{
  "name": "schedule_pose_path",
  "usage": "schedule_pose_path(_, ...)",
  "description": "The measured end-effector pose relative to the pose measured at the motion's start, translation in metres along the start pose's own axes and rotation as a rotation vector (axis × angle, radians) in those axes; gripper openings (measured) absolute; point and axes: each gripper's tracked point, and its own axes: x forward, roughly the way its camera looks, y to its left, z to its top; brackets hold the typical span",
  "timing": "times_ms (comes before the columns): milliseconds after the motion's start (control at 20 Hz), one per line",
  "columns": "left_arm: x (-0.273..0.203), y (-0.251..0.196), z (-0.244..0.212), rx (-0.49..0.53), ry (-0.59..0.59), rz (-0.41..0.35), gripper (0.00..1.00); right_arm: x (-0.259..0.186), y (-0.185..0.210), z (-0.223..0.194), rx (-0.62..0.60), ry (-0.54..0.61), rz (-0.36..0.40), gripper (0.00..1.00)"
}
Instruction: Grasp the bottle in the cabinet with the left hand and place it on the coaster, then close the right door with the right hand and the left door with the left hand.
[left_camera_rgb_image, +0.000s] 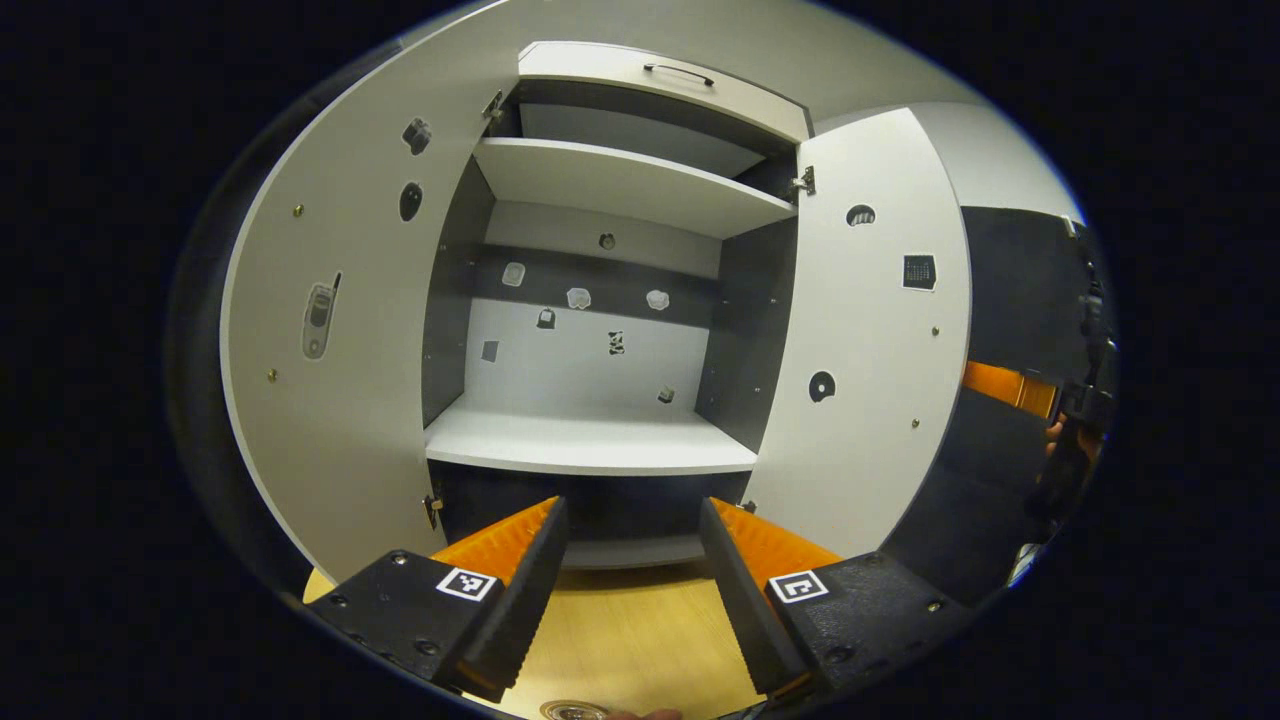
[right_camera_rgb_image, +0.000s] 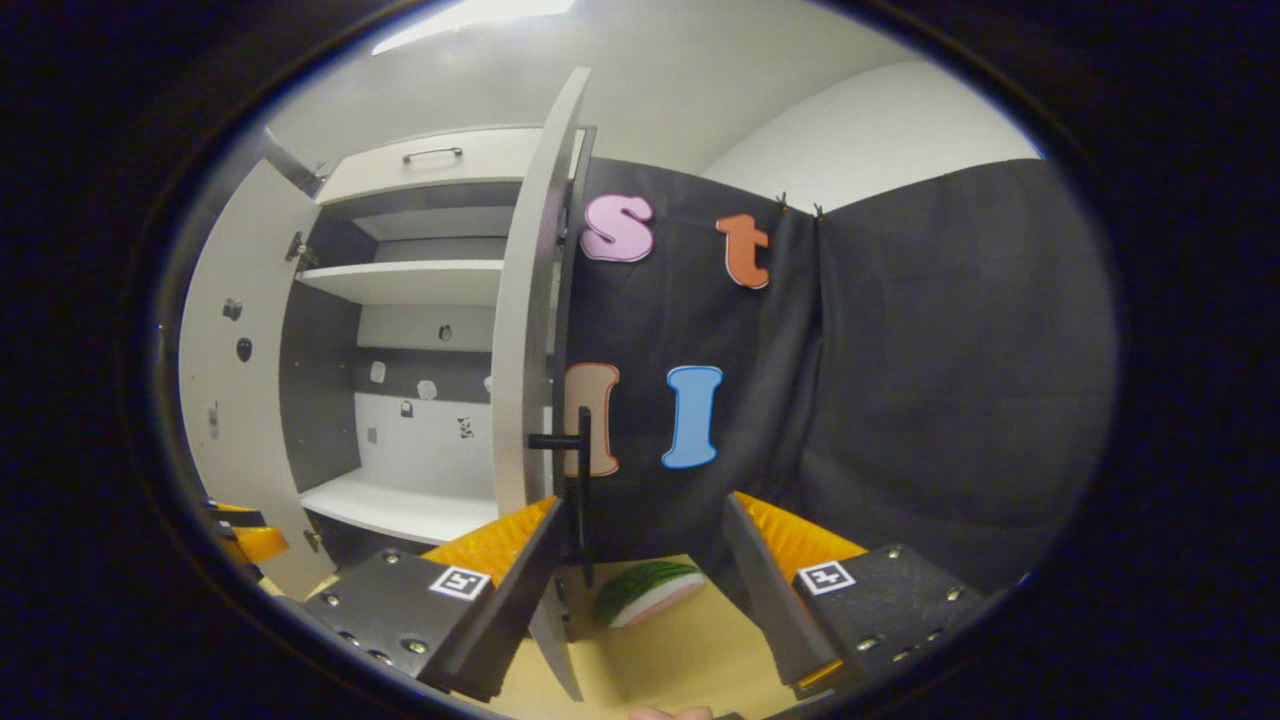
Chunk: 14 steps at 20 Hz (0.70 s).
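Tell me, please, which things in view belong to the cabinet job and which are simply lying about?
Belonging to the job:
cabinet
left door
right door and its handle
left gripper, jaws open
right gripper, jaws open

Just lying about:
watermelon slice on the table
stickers on the cabinet's back wall
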Motion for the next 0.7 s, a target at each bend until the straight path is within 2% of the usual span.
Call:
schedule_pose_path(100,-0.001,0.008,0.000,-0.001,0.004,0.008,0.84,0.004,-0.005,-0.001,0.001,0.013,-0.028,0.95)
schedule_pose_path(200,-0.003,0.014,-0.002,0.004,0.017,0.011,0.84,0.004,-0.002,-0.002,0.003,0.019,-0.024,0.92)
schedule_pose_path(450,-0.001,0.019,0.000,0.008,0.021,-0.008,0.84,0.003,0.001,-0.005,0.035,0.046,-0.038,0.94)
schedule_pose_path(600,-0.002,0.019,0.003,0.005,0.020,-0.027,0.84,0.002,0.009,-0.005,0.026,0.054,-0.032,0.92)
schedule_pose_path(650,-0.002,0.020,0.003,0.005,0.021,-0.031,0.84,0.001,0.013,-0.005,0.028,0.059,-0.023,0.95)
schedule_pose_path(700,-0.003,0.021,0.004,0.005,0.022,-0.033,0.84,-0.001,0.018,-0.006,0.036,0.065,-0.013,0.92)
